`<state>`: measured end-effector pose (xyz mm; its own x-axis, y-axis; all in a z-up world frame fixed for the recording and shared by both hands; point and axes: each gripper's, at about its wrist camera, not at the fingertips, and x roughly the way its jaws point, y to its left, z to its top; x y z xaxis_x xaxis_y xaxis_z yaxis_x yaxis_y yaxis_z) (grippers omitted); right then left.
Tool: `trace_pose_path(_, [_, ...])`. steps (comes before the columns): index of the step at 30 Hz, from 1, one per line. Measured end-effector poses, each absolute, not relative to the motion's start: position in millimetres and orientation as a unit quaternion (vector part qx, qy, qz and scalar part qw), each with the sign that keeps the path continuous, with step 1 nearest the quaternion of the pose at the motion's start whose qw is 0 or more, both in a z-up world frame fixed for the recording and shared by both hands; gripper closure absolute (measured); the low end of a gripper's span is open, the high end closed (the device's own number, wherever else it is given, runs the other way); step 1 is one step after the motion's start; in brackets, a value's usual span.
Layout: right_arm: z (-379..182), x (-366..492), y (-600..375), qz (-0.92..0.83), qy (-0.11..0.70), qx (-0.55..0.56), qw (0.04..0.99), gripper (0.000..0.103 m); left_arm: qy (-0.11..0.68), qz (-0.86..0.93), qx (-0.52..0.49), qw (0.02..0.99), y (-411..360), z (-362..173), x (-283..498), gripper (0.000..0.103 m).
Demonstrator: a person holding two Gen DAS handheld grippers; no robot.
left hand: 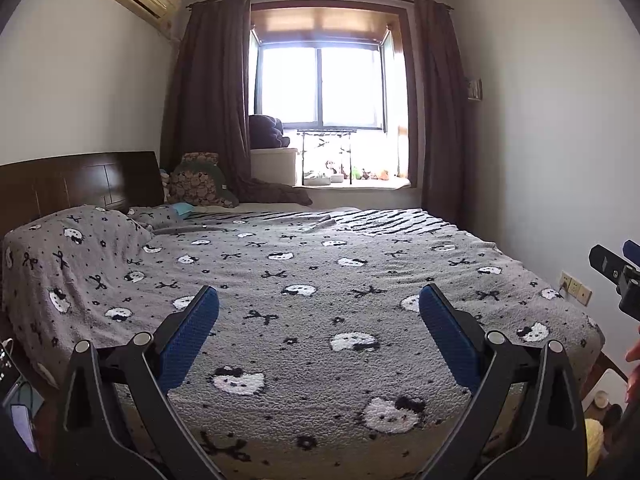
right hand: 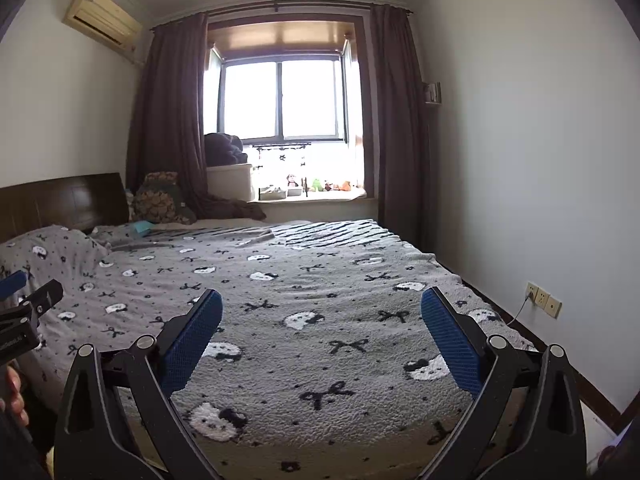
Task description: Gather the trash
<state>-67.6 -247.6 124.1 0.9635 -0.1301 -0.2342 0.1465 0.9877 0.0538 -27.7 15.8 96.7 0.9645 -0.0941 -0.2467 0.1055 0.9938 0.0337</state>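
My left gripper [left hand: 319, 300] is open above the near edge of a bed, with only the grey cat-and-bow blanket [left hand: 320, 264] showing between its blue pads. My right gripper [right hand: 322, 300] is open too, over the same blanket [right hand: 320, 280], and holds nothing. Each gripper shows at the edge of the other's view: the right gripper [left hand: 618, 256] at far right, the left gripper [right hand: 30, 288] at far left. A small teal item [left hand: 182, 209] [right hand: 140, 227] lies by the pillows at the head of the bed. I cannot tell what it is. I see no clear piece of trash.
A dark wooden headboard [left hand: 80, 184] and a covered pillow [left hand: 72, 240] stand at the left. Patterned cushions [left hand: 196, 184] lean by the brown curtains. The window sill [left hand: 352, 184] holds small toys. Wall sockets [right hand: 542, 298] sit low on the right wall. A low stand with small items [left hand: 600, 396] is at the lower right.
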Motion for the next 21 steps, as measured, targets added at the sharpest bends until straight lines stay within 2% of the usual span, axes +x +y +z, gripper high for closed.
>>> trace_pose_path(21, [124.6, -69.2, -242.0, -0.064, 0.117, 0.034, 0.990, 0.003, 0.121, -0.046, 0.022, 0.991, 20.0, 100.0, -30.3, 0.008])
